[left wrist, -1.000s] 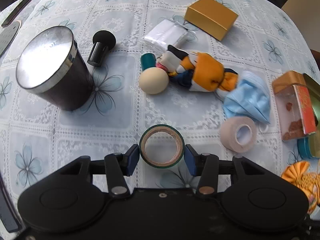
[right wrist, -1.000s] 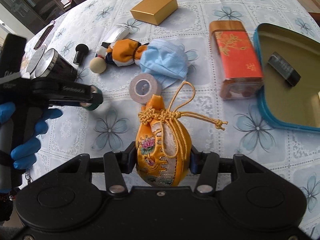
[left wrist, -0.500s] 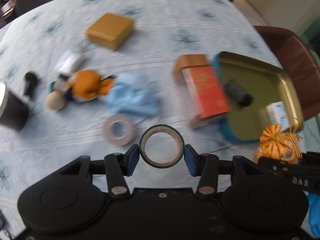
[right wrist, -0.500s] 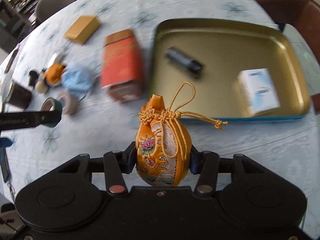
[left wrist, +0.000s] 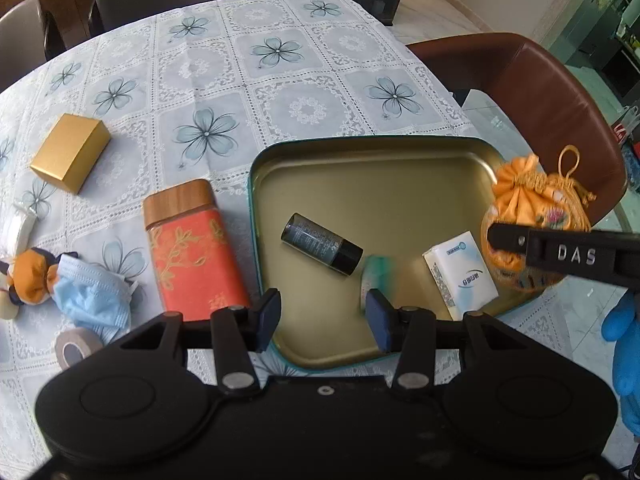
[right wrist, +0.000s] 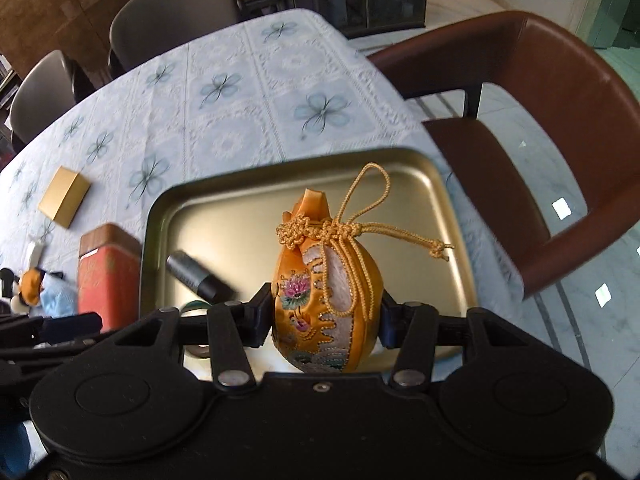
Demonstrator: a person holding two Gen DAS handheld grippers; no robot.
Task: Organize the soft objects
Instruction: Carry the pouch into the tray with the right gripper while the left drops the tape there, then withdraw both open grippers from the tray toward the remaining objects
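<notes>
- A table (left wrist: 280, 92) under a lace cloth printed with blue flowers is filling both views, with a brown leather chair (left wrist: 552, 112) standing at its far right corner.
- A gold tray (left wrist: 380, 168) with a teal rim is sitting on the table near that corner, directly below both pairs of tongs.
- The left tongs (left wrist: 323, 312) are hanging over the tray's near edge; the jaws have just been closing a little, yet they are standing apart with nothing between them.
- The right tongs (right wrist: 326, 316) are gripping an orange embroidered pouch (right wrist: 324, 280) by its sides, holding it upright in the air above the tray, its gold cord looping off to the right.
- A gloved blue hand (left wrist: 624, 344) is showing at the right edge of the left view.
- A red tin (left wrist: 196, 256) with a wooden lid is lying just beside the tray's left wall.
- A gold box (left wrist: 70, 158) is resting well apart, further left.
- A blue face mask (left wrist: 92, 292) is lying crumpled against an orange cloth doll (left wrist: 30, 284) at the left edge.
- A white tissue pack (left wrist: 460, 276) and a dark bottle (left wrist: 320, 243) are lying inside the tray.
- A green tape roll (left wrist: 378, 276) is showing as a blur between them, inside the tray.
</notes>
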